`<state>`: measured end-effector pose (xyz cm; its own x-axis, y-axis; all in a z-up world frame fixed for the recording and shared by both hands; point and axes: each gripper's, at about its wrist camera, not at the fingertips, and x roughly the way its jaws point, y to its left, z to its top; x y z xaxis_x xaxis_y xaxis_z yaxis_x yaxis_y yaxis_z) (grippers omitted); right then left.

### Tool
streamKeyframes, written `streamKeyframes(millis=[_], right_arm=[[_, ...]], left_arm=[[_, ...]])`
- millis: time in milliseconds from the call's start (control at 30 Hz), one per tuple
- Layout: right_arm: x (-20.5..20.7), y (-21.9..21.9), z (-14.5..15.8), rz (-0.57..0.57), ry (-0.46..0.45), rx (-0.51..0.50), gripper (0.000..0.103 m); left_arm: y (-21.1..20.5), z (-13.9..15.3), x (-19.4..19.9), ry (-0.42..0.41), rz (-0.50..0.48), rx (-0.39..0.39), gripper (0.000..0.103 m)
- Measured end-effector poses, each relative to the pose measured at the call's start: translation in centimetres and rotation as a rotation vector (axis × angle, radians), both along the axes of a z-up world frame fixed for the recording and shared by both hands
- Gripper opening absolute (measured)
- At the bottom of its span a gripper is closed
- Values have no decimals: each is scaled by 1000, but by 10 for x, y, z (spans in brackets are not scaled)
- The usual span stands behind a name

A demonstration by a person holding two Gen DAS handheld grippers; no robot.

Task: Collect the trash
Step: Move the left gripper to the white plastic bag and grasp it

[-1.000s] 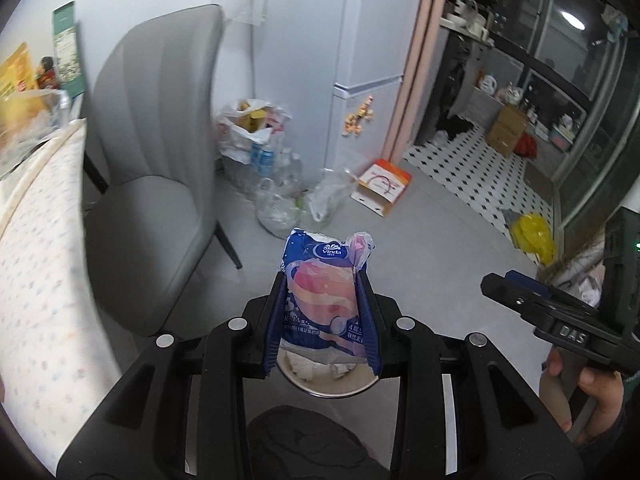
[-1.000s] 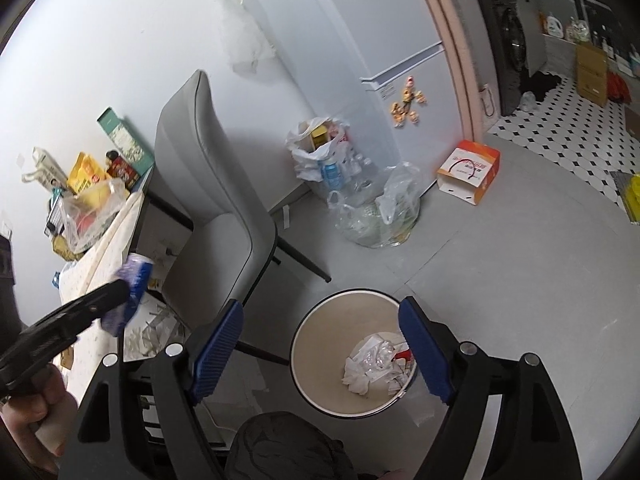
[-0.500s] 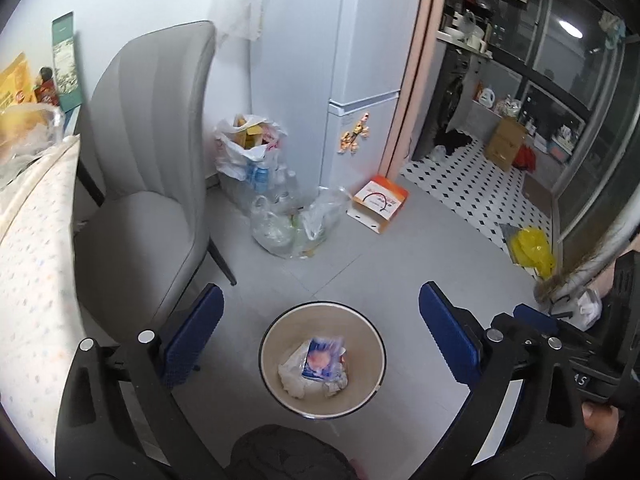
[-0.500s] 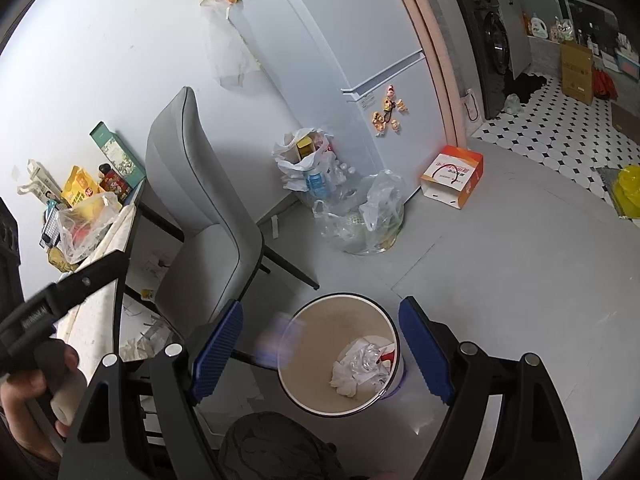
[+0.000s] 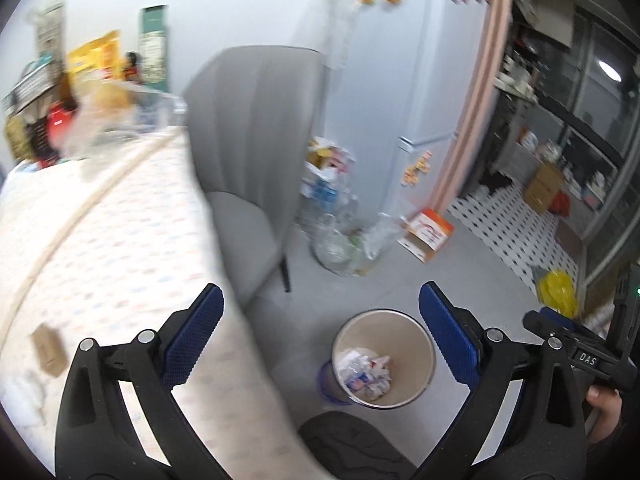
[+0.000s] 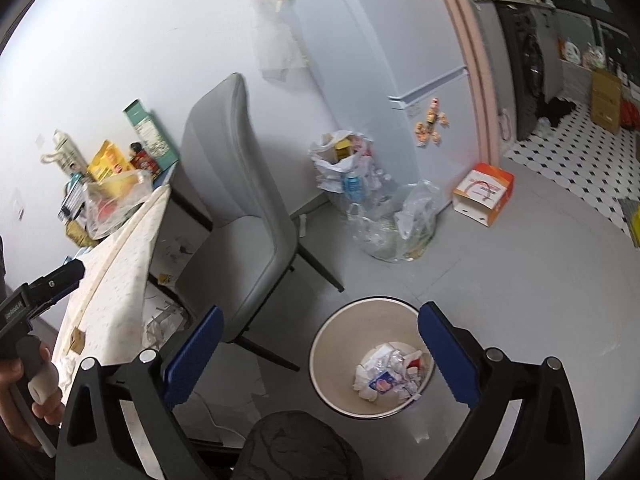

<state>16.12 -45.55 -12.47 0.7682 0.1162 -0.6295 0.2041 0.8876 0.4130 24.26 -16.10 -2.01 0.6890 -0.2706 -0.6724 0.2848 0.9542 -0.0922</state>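
Both the left gripper (image 5: 318, 330) and the right gripper (image 6: 318, 354) are spread wide and empty. Crumpled trash (image 6: 390, 376) is seen in the bin (image 6: 320, 354) on the floor, near right of the bench (image 5: 100, 240). The small brown scrap (image 5: 48, 350) on the bench's near left could be missed, given the blurred view.

Both fisheye views look steeply down from well above the floor. The left view faces along its hand-held gripper (image 5: 320, 334), with the patterned white tabletop (image 5: 100, 240) close under its left finger. The right view sits beside it, over its own hand-held gripper (image 6: 320, 354). Both share the round beige waste bin (image 5: 420, 344) (image 6: 332, 336), grey upholstered chair (image 5: 248, 136) (image 6: 240, 184) and white fridge (image 5: 420, 80) (image 6: 400, 40).
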Motion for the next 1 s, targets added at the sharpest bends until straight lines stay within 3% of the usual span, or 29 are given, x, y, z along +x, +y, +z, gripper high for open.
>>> streamKeyframes(millis=[367,767,1000], right_arm=[[21,82,27,178,-1,-94,95],[38,158,48,311,-8,-148,95],[41,203,59,375,-14,-182,95]], left_arm=[[124,-3,-32,-24,232,-34,97],[224,-16,-60,-27,389,-55,97],[267,-42,-57,40,462,-57,97]])
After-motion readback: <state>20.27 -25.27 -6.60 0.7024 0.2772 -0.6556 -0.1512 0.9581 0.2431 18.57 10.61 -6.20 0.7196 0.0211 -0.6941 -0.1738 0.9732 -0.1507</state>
